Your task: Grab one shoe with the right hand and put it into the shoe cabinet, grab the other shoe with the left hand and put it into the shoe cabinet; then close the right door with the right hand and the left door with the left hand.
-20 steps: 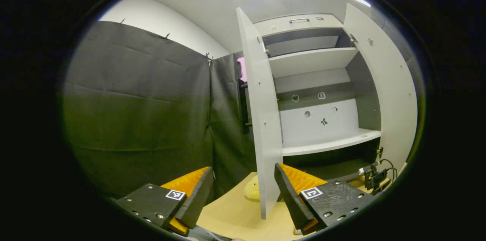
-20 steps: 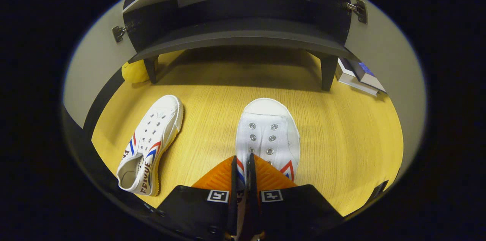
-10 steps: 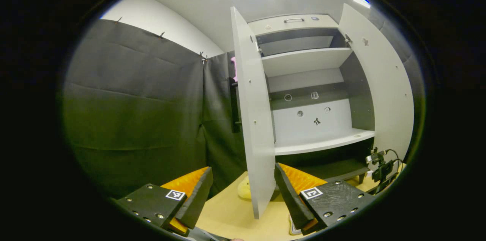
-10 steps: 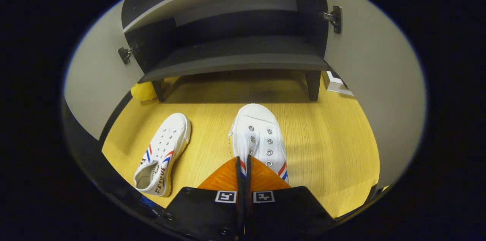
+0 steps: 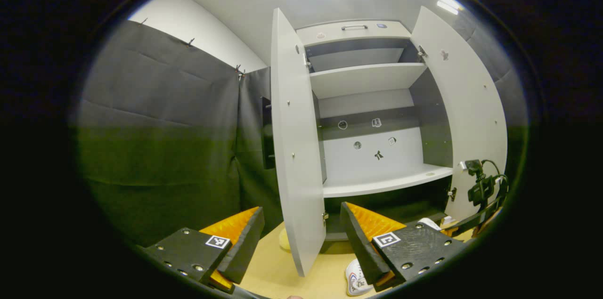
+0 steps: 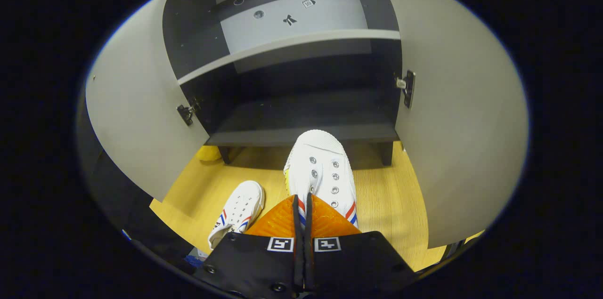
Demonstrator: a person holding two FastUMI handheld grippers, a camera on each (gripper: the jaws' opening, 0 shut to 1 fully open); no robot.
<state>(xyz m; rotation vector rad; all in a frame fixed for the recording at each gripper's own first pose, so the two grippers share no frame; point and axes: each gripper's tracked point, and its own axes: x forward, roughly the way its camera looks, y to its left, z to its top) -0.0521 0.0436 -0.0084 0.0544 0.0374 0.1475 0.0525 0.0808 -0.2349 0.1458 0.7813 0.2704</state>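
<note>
**Canvas shoe held up before the open shoe cabinet**

Left gripper view: The left gripper [image 5: 301, 242] hangs with its fingers spread wide and nothing between them, low in front of the shoe cabinet [image 5: 367, 77]. The cabinet's left door [image 5: 294, 148] stands edge-on just beyond the gripper; the right door [image 5: 471, 101] is swung fully out. Pale shelves cross the cabinet, with a dark bottom compartment beneath. A sliver of the second shoe [image 5: 354, 280] lies on the wooden floor [image 5: 268, 280] below the left door, and a black cloth wall [image 5: 165, 139] closes the booth to the left of the cabinet.

Right gripper view: The right gripper [image 6: 302, 214] is pinched tight on the held shoe [image 6: 319, 172] near its opening, toe pointing at the cabinet's dark bottom shelf [image 6: 301, 134]. The shoe looks light and soft-sided, a canvas upper on a stiffer rubber sole, so a grip on the collar edge should carry it, though the toe may droop or swing. The second shoe waits on the floor left of the held one, near the left door; its open collar looks the easiest place to seize. The floor is smooth, the doorway between the two doors fairly wide.
</note>
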